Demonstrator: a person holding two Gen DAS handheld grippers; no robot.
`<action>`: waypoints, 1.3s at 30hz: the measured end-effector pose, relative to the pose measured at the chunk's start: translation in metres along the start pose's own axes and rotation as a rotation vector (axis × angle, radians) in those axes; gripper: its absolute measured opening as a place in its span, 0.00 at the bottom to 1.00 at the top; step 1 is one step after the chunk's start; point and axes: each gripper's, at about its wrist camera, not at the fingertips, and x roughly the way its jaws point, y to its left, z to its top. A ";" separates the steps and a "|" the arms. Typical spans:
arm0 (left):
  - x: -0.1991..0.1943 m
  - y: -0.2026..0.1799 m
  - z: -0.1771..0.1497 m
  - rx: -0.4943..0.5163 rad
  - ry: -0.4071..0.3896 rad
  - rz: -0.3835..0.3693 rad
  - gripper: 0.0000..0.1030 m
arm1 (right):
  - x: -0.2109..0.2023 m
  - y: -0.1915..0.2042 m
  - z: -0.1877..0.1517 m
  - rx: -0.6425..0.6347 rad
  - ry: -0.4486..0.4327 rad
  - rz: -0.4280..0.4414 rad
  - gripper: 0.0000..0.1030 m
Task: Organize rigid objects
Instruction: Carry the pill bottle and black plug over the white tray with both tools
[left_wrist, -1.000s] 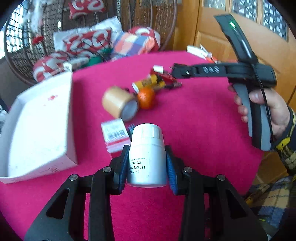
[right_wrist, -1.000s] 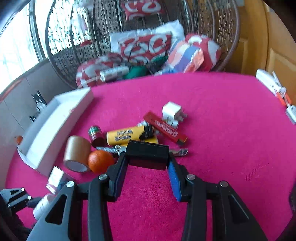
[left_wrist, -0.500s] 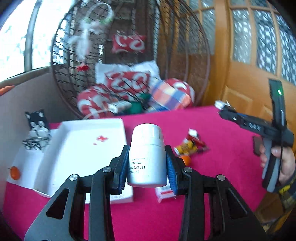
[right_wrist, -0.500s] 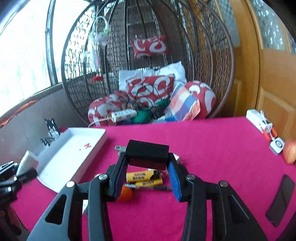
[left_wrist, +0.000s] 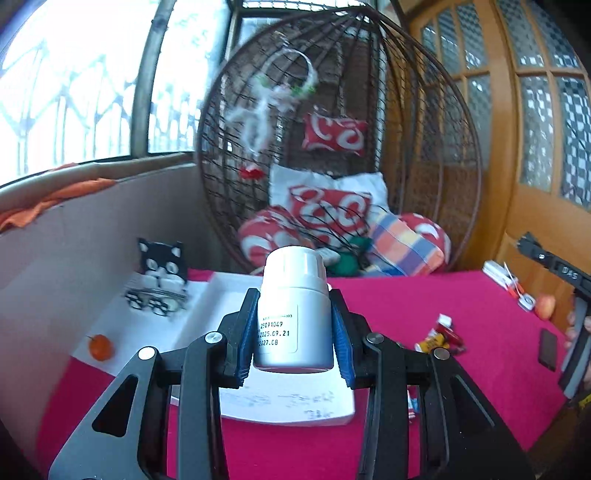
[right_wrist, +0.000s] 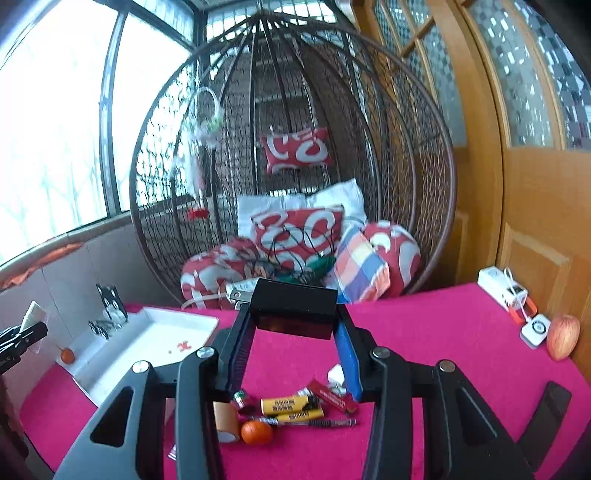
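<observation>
Left gripper (left_wrist: 294, 334): white bottle (left_wrist: 294, 310) was clamped upright between the pads, raised over the white tray (left_wrist: 288, 406), presumably for deposit | Right gripper (right_wrist: 293, 345): black box (right_wrist: 293, 308) was pinched at the fingertips, held above the clutter (right_wrist: 291, 406) left on the red tablecloth (right_wrist: 424, 332)

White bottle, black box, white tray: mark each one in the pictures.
white bottle (left_wrist: 293, 317), left wrist view, on its labelled side between the gripper pads.
black box (right_wrist: 293, 308), right wrist view, on its front face.
white tray (right_wrist: 162, 338), right wrist view, on its bare inner floor.
</observation>
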 end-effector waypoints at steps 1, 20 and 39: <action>-0.002 0.004 0.001 -0.007 -0.006 0.008 0.35 | -0.003 0.002 0.004 -0.002 -0.012 0.006 0.41; -0.029 0.053 0.004 -0.079 -0.057 0.075 0.35 | -0.014 0.052 0.029 -0.062 -0.097 0.097 0.41; -0.019 0.074 0.002 -0.116 -0.043 0.089 0.35 | 0.016 0.092 0.031 -0.116 -0.047 0.166 0.41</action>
